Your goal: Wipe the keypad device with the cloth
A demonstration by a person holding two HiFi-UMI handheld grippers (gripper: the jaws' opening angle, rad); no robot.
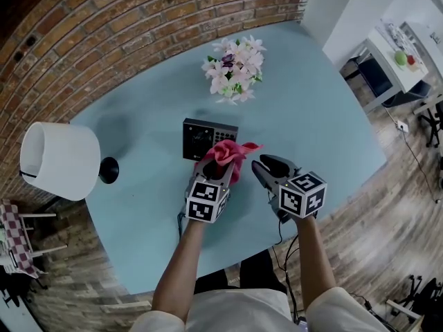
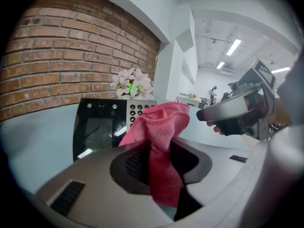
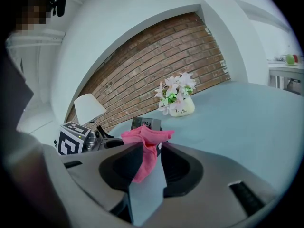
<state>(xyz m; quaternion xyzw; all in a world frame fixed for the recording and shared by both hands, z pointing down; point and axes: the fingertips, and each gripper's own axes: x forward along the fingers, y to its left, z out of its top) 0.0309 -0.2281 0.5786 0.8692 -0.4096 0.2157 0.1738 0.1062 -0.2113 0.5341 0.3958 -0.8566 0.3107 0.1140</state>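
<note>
The black keypad device (image 1: 203,138) stands on the light blue table (image 1: 311,116), its screen and round keys facing me (image 2: 102,125). My left gripper (image 1: 220,170) is shut on a pink cloth (image 1: 230,153), which bunches up above the jaws (image 2: 159,125) just in front of the device's right side. My right gripper (image 1: 266,164) hovers beside it to the right, open, with nothing between its jaws. In the right gripper view the cloth (image 3: 145,139) and the device (image 3: 145,123) show beyond the right gripper (image 3: 151,156).
A vase of pink and white flowers (image 1: 235,68) stands behind the device. A white lamp (image 1: 59,159) with a black base (image 1: 109,169) is at the table's left. A brick wall (image 1: 138,19) runs along the far side.
</note>
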